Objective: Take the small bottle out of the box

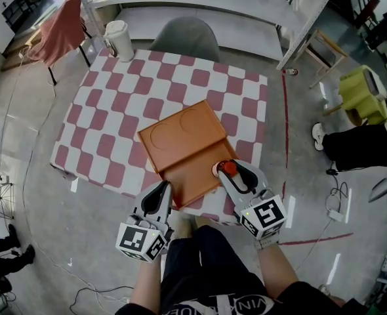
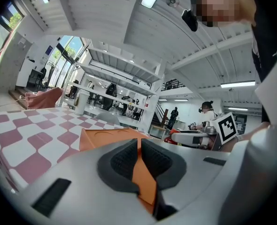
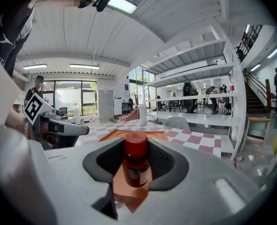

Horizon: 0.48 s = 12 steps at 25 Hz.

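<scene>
An orange box (image 1: 180, 136) lies open on the checkered table (image 1: 108, 117), its lid showing two round recesses. The small bottle (image 1: 227, 168), dark red with a red cap, sits upright between the pads of my right gripper (image 1: 230, 172), which is shut on it just over the box's near right corner. The right gripper view shows the bottle (image 3: 136, 161) clamped at its middle, with the box (image 3: 134, 135) beyond it. My left gripper (image 1: 163, 189) is at the box's near left edge, its jaws nearly together with a thin orange wall (image 2: 145, 182) of the box between the pads.
A white jug (image 1: 118, 39) stands at the table's far left corner and a grey chair (image 1: 185, 37) is behind the table. To the right are a seated person's legs (image 1: 357, 146) and a yellow-green chair (image 1: 361, 94). Cables lie on the floor.
</scene>
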{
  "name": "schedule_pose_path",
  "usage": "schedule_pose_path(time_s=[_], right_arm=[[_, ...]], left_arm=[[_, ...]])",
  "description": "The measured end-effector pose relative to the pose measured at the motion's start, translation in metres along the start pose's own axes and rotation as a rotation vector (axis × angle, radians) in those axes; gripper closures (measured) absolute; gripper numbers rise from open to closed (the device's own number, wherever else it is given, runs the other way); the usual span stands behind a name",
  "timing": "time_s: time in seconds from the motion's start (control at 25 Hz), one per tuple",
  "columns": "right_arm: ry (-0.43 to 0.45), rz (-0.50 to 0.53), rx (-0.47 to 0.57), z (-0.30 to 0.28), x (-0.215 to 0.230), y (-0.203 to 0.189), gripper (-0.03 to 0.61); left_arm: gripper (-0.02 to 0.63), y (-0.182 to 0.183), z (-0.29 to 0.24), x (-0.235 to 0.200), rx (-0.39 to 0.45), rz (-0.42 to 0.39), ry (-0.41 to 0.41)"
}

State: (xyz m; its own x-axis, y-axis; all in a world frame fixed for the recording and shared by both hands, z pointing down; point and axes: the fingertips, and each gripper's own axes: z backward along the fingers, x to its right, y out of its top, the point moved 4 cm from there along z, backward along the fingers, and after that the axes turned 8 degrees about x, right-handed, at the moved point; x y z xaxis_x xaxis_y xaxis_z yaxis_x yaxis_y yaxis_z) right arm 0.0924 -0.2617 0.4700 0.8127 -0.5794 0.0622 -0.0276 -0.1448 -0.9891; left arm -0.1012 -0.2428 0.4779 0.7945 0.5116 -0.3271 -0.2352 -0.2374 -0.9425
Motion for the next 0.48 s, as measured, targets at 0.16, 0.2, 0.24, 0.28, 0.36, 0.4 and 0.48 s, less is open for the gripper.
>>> schedule_pose_path(time_s=[0.16,0.2,0.24,0.28,0.36,0.4,0.48], right_arm=[[-0.004,-0.002,0.014,0.002,0.000,0.011,0.431],[-0.004,-0.003,0.018,0.002,0.000,0.014,0.431],[-0.004,-0.002,0.021,0.003,-0.001,0.017,0.432],[-0.003,0.000,0.024,0.004,-0.001,0.020,0.431],[0.000,0.004,0.032,0.005,-0.003,0.025,0.433],[0.003,0.006,0.036,0.005,-0.003,0.029,0.433],[0.003,0.004,0.042,0.006,-0.003,0.035,0.432]], left_arm=[[0.588,0.011,0.001,0.000,0.012,-0.009,0.011],[0.588,0.013,0.002,0.000,0.017,-0.011,0.012],[0.588,0.015,0.003,0.001,0.021,-0.014,0.013],[0.588,0.017,0.004,0.001,0.027,-0.017,0.014],[0.588,0.021,0.005,0.001,0.041,-0.022,0.013],[0.588,0.024,0.006,0.002,0.046,-0.024,0.015],[0.588,0.030,0.007,0.002,0.058,-0.026,0.019]])
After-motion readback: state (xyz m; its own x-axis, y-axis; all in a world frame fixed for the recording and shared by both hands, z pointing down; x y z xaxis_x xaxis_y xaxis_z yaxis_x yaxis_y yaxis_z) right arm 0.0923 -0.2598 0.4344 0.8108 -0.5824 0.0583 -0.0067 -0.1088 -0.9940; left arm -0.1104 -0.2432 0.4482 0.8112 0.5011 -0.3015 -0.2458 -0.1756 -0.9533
